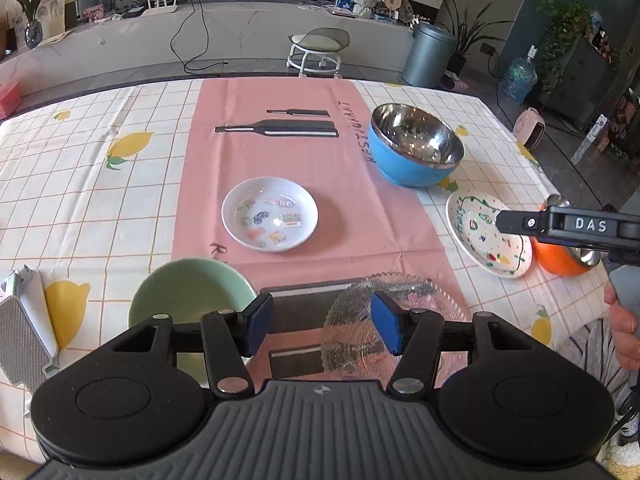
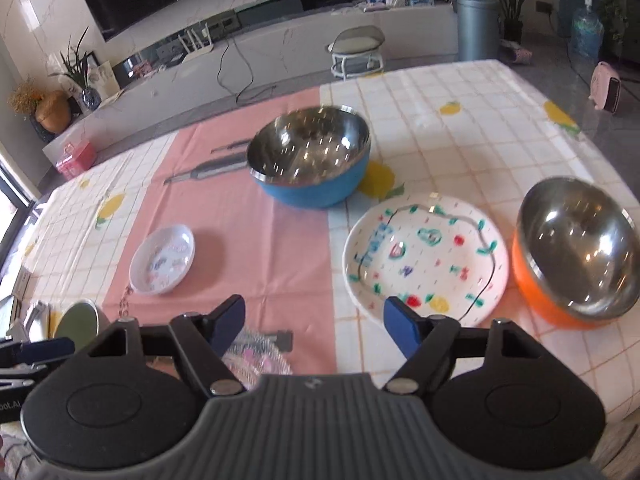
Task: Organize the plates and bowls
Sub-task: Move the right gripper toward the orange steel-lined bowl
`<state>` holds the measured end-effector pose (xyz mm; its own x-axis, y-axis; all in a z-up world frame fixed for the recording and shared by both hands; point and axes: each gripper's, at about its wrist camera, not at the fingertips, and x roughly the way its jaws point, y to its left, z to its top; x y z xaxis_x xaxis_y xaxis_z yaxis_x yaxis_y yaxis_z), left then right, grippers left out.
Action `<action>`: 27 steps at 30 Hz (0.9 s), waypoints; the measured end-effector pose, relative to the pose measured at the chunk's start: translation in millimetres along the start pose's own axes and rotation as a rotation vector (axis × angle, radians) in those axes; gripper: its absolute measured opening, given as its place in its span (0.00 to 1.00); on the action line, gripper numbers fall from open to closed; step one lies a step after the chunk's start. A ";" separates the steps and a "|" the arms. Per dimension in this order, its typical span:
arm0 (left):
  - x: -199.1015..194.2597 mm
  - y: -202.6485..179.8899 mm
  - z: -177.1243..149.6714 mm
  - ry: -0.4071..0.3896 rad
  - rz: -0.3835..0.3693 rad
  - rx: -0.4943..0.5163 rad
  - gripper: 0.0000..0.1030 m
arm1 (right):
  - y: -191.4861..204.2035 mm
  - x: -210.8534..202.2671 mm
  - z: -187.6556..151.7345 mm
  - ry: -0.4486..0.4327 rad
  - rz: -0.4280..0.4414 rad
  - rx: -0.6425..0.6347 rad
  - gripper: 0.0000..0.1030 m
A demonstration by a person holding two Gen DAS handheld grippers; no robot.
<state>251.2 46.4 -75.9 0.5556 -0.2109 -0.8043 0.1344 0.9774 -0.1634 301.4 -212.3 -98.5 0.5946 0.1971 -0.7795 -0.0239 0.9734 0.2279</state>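
Observation:
My left gripper [image 1: 322, 328] is open above the near table edge, between a green bowl [image 1: 188, 294] on its left and a clear glass plate [image 1: 394, 320] under its right finger. A small white sticker dish [image 1: 270, 214] lies on the pink runner [image 1: 280, 152]. Beyond it stands a blue steel-lined bowl [image 1: 414, 144]. My right gripper [image 2: 316, 326] is open, nothing between its pads, hovering near the painted white plate [image 2: 426, 260]. An orange steel-lined bowl [image 2: 576, 252] sits to the right of that plate. The blue bowl [image 2: 310, 158] and the sticker dish [image 2: 162, 260] show in this view too.
A lemon-print checked tablecloth [image 1: 100, 200] covers the table. A grey and white object [image 1: 24, 328] lies at the near left edge. A person's hand [image 1: 624, 328] holds the right gripper's body [image 1: 572, 226] over the painted plate [image 1: 488, 236]. A stool [image 1: 318, 46] and a bin [image 1: 428, 54] stand beyond the table.

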 end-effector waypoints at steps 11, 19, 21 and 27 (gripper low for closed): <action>-11.7 -49.0 24.4 -0.012 -0.025 0.027 0.65 | -45.3 -70.1 46.8 -0.256 -0.240 0.054 0.88; 12.6 -107.6 27.6 0.052 0.061 0.144 0.65 | -130.5 -75.0 17.4 -0.218 -0.350 0.218 0.88; 19.5 -128.0 35.3 0.074 0.042 0.177 0.65 | -151.5 -74.7 11.3 -0.226 -0.379 0.316 0.88; 37.9 -189.4 56.4 0.084 0.018 0.304 0.67 | -199.1 -55.5 -4.4 -0.177 -0.328 0.487 0.87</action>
<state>293.1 -147.7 -43.2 0.4918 -0.1789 -0.8521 0.3713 0.9283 0.0194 269.6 -416.5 -103.2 0.6344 -0.1672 -0.7547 0.5284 0.8064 0.2656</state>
